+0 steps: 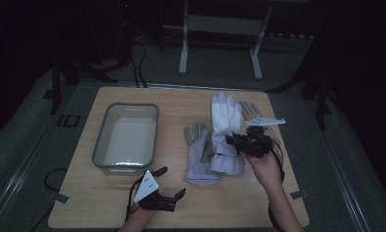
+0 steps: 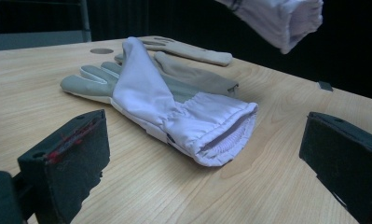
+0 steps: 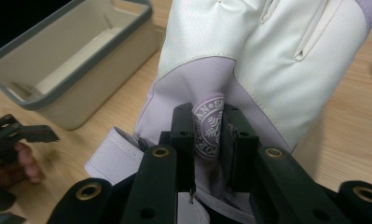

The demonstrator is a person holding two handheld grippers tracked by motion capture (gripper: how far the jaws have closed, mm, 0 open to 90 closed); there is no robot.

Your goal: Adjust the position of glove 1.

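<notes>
A white glove (image 3: 267, 51) is pinched at its cuff by the right tool (image 3: 210, 140). The left tool (image 2: 202, 163) is held released above the table (image 2: 277, 186).

three gloves (image 1: 226, 126), one bin (image 1: 126, 137)

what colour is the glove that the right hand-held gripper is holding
White with pale lilac fabric, pinched by the right hand-held gripper; clearest in the right gripper view.

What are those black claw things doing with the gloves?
A person holds a gripper in each hand. The right gripper has its fingers pinched on a white and lilac fabric glove, lifted off the wooden table. The left gripper waits open near a second lilac and grey glove on the table. A grey-rimmed plastic tub sits nearby.
</notes>
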